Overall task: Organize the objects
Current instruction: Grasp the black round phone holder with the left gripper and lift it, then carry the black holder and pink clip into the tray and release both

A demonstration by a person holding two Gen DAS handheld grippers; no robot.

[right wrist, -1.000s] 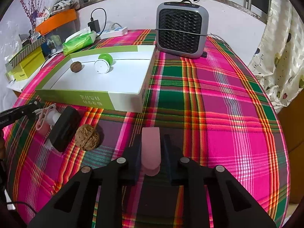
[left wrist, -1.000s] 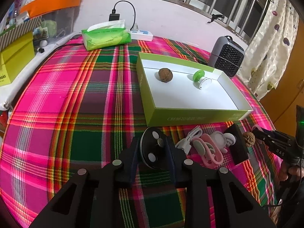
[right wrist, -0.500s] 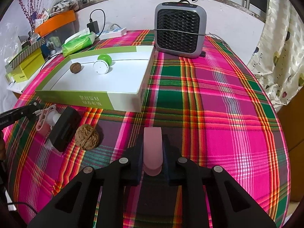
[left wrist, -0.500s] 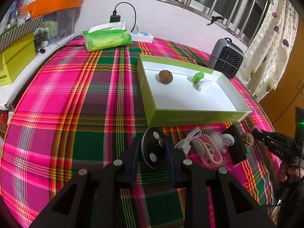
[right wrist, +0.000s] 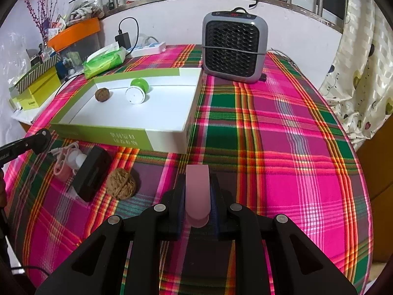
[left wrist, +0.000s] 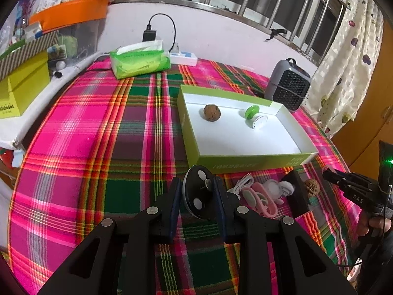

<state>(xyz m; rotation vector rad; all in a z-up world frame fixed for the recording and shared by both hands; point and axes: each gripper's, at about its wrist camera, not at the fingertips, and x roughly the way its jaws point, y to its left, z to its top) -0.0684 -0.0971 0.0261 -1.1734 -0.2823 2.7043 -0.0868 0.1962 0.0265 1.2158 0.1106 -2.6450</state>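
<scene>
My left gripper (left wrist: 197, 196) is shut on a round black disc (left wrist: 196, 194) with white dots, held on edge above the plaid cloth. My right gripper (right wrist: 197, 196) is shut on a flat pink piece (right wrist: 197, 191). The green-and-white box (left wrist: 245, 164) (right wrist: 127, 137) holds a walnut (left wrist: 212, 113) (right wrist: 102, 94) and a green-and-white round gadget (left wrist: 255, 118) (right wrist: 137, 91). In front of the box lie a pink-and-white gadget with a white cable (left wrist: 260, 194) (right wrist: 66, 164), a black block (left wrist: 298, 194) (right wrist: 91, 177) and a second walnut (left wrist: 312, 186) (right wrist: 120, 183).
A grey fan heater (right wrist: 233, 49) (left wrist: 287, 86) stands behind the box. A green tissue pack (left wrist: 140, 61) and a power strip (left wrist: 183, 57) lie at the table's far edge. Yellow boxes (left wrist: 22, 91) and an orange-lidded bin (left wrist: 68, 14) crowd the left shelf.
The left gripper's jaws have closed a little on the disc and lifted it slightly. The right gripper keeps still with the pink piece.
</scene>
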